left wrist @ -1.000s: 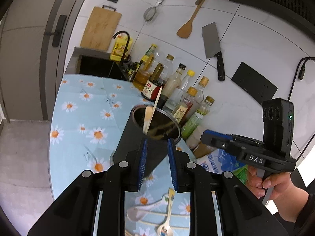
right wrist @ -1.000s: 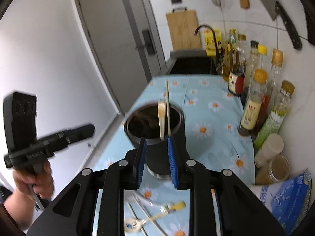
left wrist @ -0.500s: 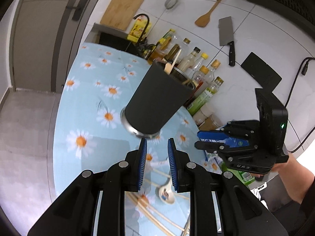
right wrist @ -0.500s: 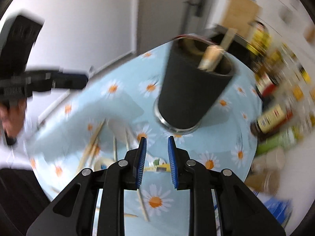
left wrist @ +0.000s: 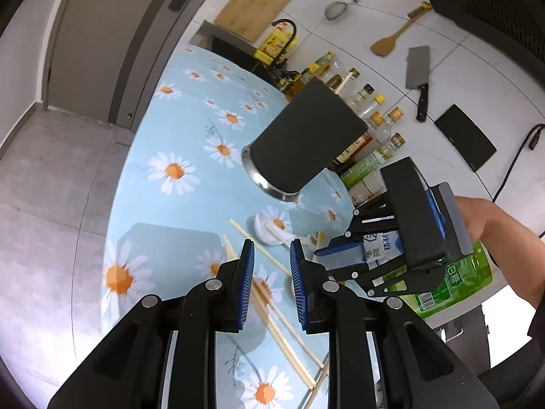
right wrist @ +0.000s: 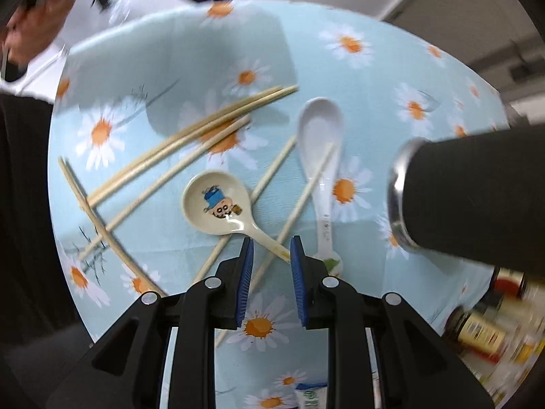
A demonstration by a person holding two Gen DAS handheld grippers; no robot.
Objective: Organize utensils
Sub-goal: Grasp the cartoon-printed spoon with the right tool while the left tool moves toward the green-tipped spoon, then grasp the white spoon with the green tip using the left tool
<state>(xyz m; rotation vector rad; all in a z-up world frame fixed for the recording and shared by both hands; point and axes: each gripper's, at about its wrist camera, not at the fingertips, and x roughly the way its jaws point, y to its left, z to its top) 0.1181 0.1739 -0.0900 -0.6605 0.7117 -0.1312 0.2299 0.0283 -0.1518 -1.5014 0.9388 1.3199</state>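
Right wrist view: my right tool hangs slightly apart, empty, over the cartoon spoon; glazed, slippery, I judge; take its handle.

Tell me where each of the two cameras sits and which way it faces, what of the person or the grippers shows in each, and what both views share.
Left wrist: on the left gripper, angled down across the table at the black holder; shows the right gripper and a hand.
Right wrist: on the right gripper, looking straight down at the cartoon spoon, white spoon and chopsticks.
Shared: black holder, daisy tablecloth, chopsticks, white spoon.
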